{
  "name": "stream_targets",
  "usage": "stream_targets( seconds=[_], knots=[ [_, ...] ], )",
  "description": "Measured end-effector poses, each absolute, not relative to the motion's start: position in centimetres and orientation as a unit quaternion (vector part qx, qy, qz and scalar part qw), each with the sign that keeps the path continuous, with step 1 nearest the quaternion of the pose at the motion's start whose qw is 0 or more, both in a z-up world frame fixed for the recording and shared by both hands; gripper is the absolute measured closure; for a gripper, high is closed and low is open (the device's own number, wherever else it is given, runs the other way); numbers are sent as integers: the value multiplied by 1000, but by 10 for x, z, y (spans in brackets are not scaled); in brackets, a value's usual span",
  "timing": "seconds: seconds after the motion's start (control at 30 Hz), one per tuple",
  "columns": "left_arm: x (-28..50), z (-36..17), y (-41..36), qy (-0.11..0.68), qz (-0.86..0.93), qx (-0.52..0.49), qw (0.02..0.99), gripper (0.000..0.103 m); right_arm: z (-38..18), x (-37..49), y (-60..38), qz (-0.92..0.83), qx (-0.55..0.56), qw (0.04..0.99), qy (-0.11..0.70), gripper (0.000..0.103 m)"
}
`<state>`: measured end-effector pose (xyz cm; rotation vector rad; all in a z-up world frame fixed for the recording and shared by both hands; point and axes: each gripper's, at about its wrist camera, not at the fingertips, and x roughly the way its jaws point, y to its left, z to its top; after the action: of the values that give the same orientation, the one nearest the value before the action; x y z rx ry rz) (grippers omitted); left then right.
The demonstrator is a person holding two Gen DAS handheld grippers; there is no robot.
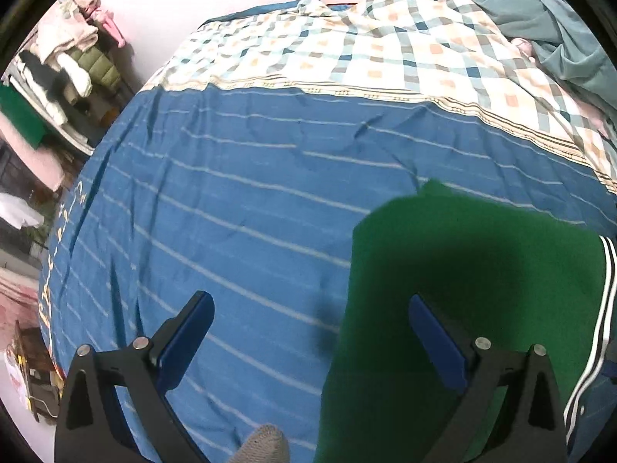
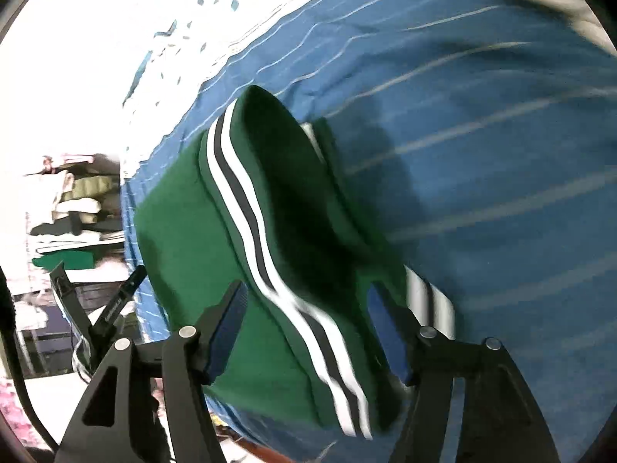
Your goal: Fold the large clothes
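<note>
A green garment (image 1: 482, 270) with black and white side stripes (image 1: 601, 308) lies folded on a blue striped bed sheet (image 1: 231, 200). My left gripper (image 1: 308, 305) is open above the sheet, its right finger over the garment's left edge. In the right wrist view the green garment (image 2: 181, 231) lies with a folded part raised along the black and white stripes (image 2: 246, 200). My right gripper (image 2: 304, 308) is open, its jaws on either side of the striped fold. The left gripper's fingers (image 2: 115, 305) show at the left edge of that view.
A checked quilt (image 1: 366, 50) and a teal blanket (image 1: 540, 11) lie at the bed's far end. A rack of piled clothes (image 1: 65, 61) stands left of the bed, beyond its edge (image 1: 58, 231). A grey knitted thing (image 1: 266, 443) shows at the bottom.
</note>
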<state>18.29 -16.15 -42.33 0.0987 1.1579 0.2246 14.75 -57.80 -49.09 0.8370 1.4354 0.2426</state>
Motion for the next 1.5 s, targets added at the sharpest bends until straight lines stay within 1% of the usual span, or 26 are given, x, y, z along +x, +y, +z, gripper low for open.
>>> stream_targets(
  seconds=[0.03, 0.07, 0.1, 0.13, 0.2, 0.27, 0.33, 0.4, 0.5, 0.6, 0.7, 0.77, 0.8, 0.83, 0.87, 0.9, 1.0, 1.07, 1.17, 1.23, 1.33, 1.4, 1.47, 1.5],
  knots=[
    [187, -425, -163, 548, 107, 51, 828, 0, -501, 159, -565, 135, 384, 658, 634, 39],
    [190, -425, -163, 548, 109, 55, 827, 0, -512, 170, -557, 145, 395, 650, 633, 48],
    [191, -425, -164, 549, 109, 57, 827, 0, -518, 174, -583, 150, 407, 640, 634, 89],
    [192, -425, -164, 551, 108, 58, 825, 0, -525, 177, -577, 149, 418, 629, 639, 98],
    [192, -424, -162, 554, 99, 49, 825, 0, -525, 186, -573, 122, 434, 634, 628, 100],
    [189, -422, -162, 555, 86, 32, 827, 0, -503, 189, -594, 95, 446, 656, 601, 100],
    [188, -420, -164, 548, 77, 19, 833, 0, -487, 196, -601, 65, 435, 681, 586, 100],
    [189, -424, -169, 547, 74, 22, 834, 0, -494, 214, -612, 34, 404, 689, 601, 100],
    [193, -430, -170, 550, 78, 31, 831, 0, -537, 232, -579, 16, 352, 666, 658, 101],
    [193, -428, -163, 558, 77, 21, 826, 0, -548, 246, -549, 18, 296, 661, 689, 100],
    [184, -418, -150, 568, 75, -2, 819, 0, -532, 255, -533, 42, 288, 655, 697, 93],
    [171, -412, -136, 572, 75, -31, 816, 0, -518, 251, -529, 60, 275, 658, 698, 83],
    [164, -411, -130, 575, 82, -42, 813, 0, -511, 247, -532, 63, 265, 666, 695, 64],
    [158, -412, -126, 580, 85, -51, 809, 0, -505, 243, -528, 66, 254, 674, 690, 40],
    [152, -413, -122, 585, 90, -62, 804, 0, -501, 241, -522, 73, 241, 678, 691, 30],
    [149, -413, -120, 588, 93, -69, 801, 0, -501, 244, -519, 79, 232, 679, 692, 24],
    [150, -424, -127, 593, 100, -64, 796, 0, -513, 253, -505, 86, 187, 671, 712, 24],
    [161, -436, -137, 594, 102, -40, 797, 0, -535, 258, -508, 63, 169, 666, 724, 24],
    [179, -467, -151, 594, 118, 18, 795, 0, -564, 265, -510, 31, 179, 654, 734, 24],
    [189, -475, -151, 596, 120, 50, 792, 0, -566, 275, -507, 18, 196, 645, 739, 24],
    [192, -458, -138, 596, 100, 30, 797, 0, -535, 286, -498, 13, 183, 666, 724, 24],
    [183, -445, -129, 586, 81, 5, 807, 0, -517, 288, -495, 50, 202, 676, 707, 24],
    [172, -443, -123, 584, 62, -26, 809, 0, -514, 291, -483, 98, 212, 675, 699, 23],
    [166, -446, -118, 589, 47, -52, 805, 0, -521, 292, -479, 119, 216, 670, 700, 23]
  ],
)
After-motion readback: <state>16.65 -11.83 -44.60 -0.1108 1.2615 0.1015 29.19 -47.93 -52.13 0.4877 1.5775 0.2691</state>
